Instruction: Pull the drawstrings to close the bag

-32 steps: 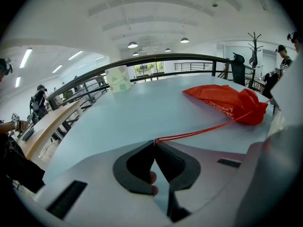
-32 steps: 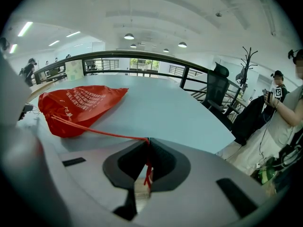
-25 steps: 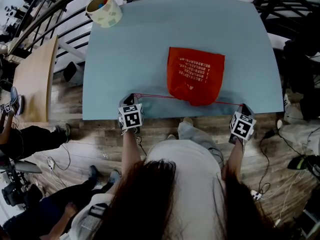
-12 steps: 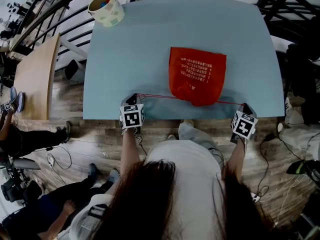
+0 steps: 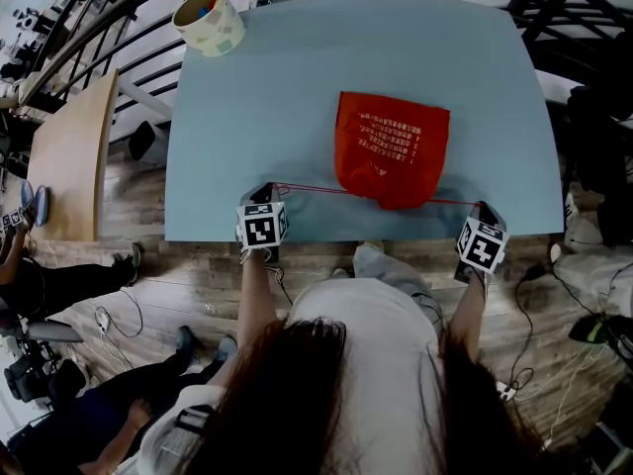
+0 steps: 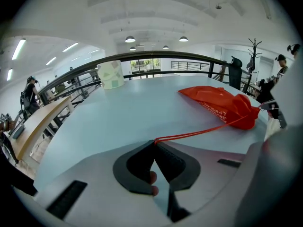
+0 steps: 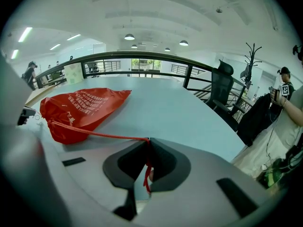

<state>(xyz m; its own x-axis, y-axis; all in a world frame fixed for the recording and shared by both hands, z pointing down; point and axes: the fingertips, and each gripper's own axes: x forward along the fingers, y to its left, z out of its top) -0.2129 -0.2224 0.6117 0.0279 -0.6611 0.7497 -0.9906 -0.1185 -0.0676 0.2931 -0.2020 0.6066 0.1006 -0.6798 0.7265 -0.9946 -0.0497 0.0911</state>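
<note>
A red drawstring bag (image 5: 392,158) with white print lies on the pale blue table (image 5: 277,97), its gathered mouth toward the near edge. Thin red strings run taut from the mouth to both sides. My left gripper (image 5: 269,191) sits at the near left edge, shut on the left drawstring (image 6: 199,133), which enters its tips (image 6: 155,141). My right gripper (image 5: 482,207) sits at the near right edge, shut on the right drawstring (image 7: 102,135); a loose end hangs between its jaws (image 7: 147,140). The bag (image 6: 222,107) (image 7: 80,109) shows in both gripper views.
A pale patterned cup (image 5: 207,20) with coloured things inside stands at the table's far left corner. A wooden bench (image 5: 67,156) lies left of the table, a dark railing behind it. People stand around; a coat rack (image 7: 249,60) and chair are at the right.
The bag has slid slightly to the right and away. Both grippers stay almost in place at the near edge, strings still taut.
</note>
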